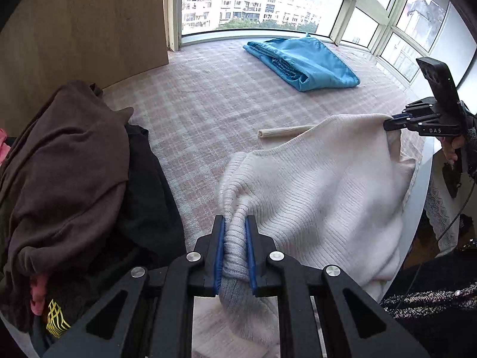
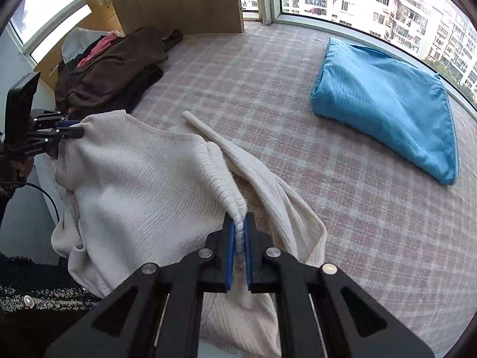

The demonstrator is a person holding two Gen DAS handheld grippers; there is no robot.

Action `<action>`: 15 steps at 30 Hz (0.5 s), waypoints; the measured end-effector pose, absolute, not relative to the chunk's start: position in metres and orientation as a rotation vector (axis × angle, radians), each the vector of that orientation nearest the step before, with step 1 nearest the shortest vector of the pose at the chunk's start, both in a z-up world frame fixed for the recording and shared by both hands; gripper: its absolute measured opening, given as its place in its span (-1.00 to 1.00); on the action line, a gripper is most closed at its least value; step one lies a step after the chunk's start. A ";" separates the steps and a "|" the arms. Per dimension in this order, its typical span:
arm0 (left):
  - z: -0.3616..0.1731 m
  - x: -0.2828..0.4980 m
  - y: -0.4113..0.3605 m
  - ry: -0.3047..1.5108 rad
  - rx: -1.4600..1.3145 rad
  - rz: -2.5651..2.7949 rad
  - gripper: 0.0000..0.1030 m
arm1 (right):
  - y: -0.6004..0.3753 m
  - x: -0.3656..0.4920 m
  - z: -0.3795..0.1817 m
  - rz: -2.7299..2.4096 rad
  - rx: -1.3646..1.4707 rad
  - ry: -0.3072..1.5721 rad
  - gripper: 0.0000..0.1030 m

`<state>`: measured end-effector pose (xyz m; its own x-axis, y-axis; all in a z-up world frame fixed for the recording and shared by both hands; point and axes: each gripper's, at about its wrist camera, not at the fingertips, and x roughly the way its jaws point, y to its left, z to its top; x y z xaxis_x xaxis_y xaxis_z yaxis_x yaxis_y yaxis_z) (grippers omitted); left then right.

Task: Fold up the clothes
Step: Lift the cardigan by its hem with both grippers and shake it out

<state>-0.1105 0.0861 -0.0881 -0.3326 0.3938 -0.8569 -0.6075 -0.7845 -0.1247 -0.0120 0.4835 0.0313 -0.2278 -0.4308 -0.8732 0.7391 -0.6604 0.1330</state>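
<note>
Your left gripper (image 1: 235,247) and right gripper (image 2: 238,250) both pinch the cream ribbed sweater (image 1: 322,179) (jaws clamped on fabric), stretched between them

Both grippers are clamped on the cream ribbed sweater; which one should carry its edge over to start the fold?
Probably the right gripper: the cream ribbed sweater has open plaid mat ahead on that side, with its loose sleeve there. The left gripper sits beside the dark clothes pile, so it is better anchoring.

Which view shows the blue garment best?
The right wrist view: the blue garment lies large and whole on the plaid cover. In the left wrist view it is whole too, but smaller, near the window.
</note>
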 end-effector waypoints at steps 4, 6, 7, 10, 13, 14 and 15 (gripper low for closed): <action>-0.003 -0.109 0.074 0.370 -1.085 2.298 -0.78 | 0.466 -0.035 0.100 -2.131 1.017 0.397 -0.89; 0.046 -0.107 0.075 0.411 -0.960 2.371 -0.78 | 0.459 -0.041 0.135 -2.220 0.876 0.399 -0.89; 0.070 -0.106 0.075 0.433 -0.896 2.406 -0.78 | 0.456 -0.043 0.153 -2.276 0.818 0.394 -0.89; 0.140 -0.096 0.078 0.534 -0.699 2.515 -0.79 | 0.446 -0.042 0.206 -2.402 0.631 0.407 -0.89; 0.202 -0.078 0.077 0.606 -0.535 2.600 -0.79 | 0.447 -0.025 0.260 -2.454 0.462 0.410 -0.89; 0.220 -0.071 0.075 0.616 -0.487 2.625 -0.79 | 0.448 -0.015 0.276 -2.467 0.412 0.411 -0.89; 0.234 -0.063 0.074 0.625 -0.448 2.643 -0.79 | 0.450 -0.005 0.290 -2.477 0.367 0.417 -0.89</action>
